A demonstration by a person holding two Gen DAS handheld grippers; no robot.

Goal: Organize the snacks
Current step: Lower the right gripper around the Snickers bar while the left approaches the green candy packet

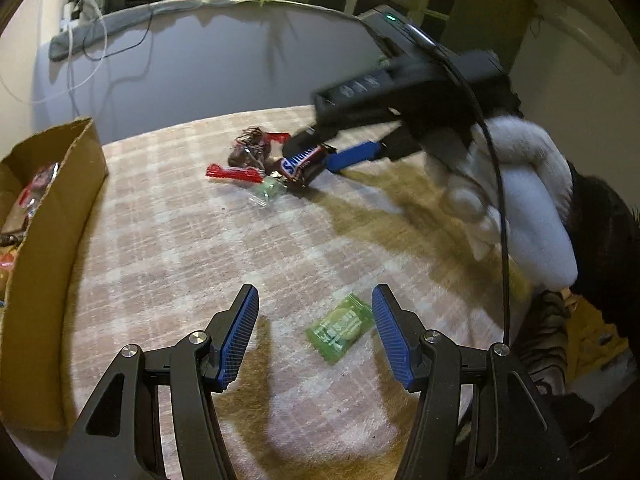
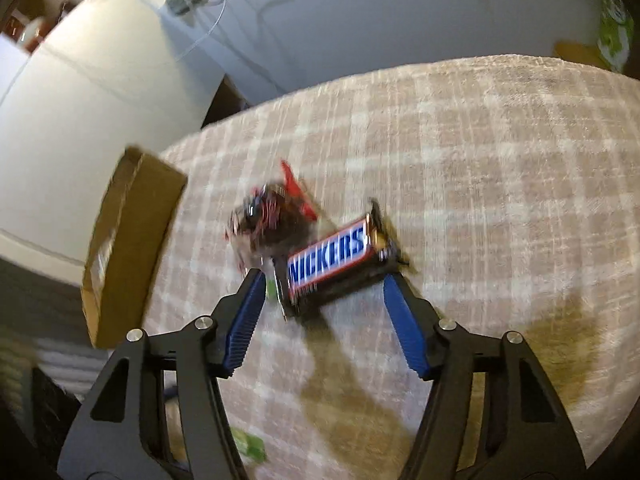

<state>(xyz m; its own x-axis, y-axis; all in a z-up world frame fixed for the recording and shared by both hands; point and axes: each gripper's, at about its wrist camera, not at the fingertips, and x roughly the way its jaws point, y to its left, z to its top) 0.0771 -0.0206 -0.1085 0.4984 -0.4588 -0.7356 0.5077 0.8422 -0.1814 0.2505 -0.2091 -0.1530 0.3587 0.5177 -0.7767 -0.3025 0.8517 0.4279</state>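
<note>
My right tongs (image 2: 324, 280) apart, straddling Snickers bar (image 2: 334, 258); left tongs (image 1: 314, 304) apart over green candy (image 1: 340, 326). Next: clamp bar, carry to cardboard box (image 2: 128, 248).

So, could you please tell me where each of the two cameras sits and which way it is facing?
Left wrist: on the left gripper, facing down over the checked cloth table at a green wrapped sweet; shows its blue pads and the white-gloved hand.
Right wrist: on the right gripper, facing the brown Snickers bar between its open pads.
Shared: Snickers bar, cardboard box, table.
</note>
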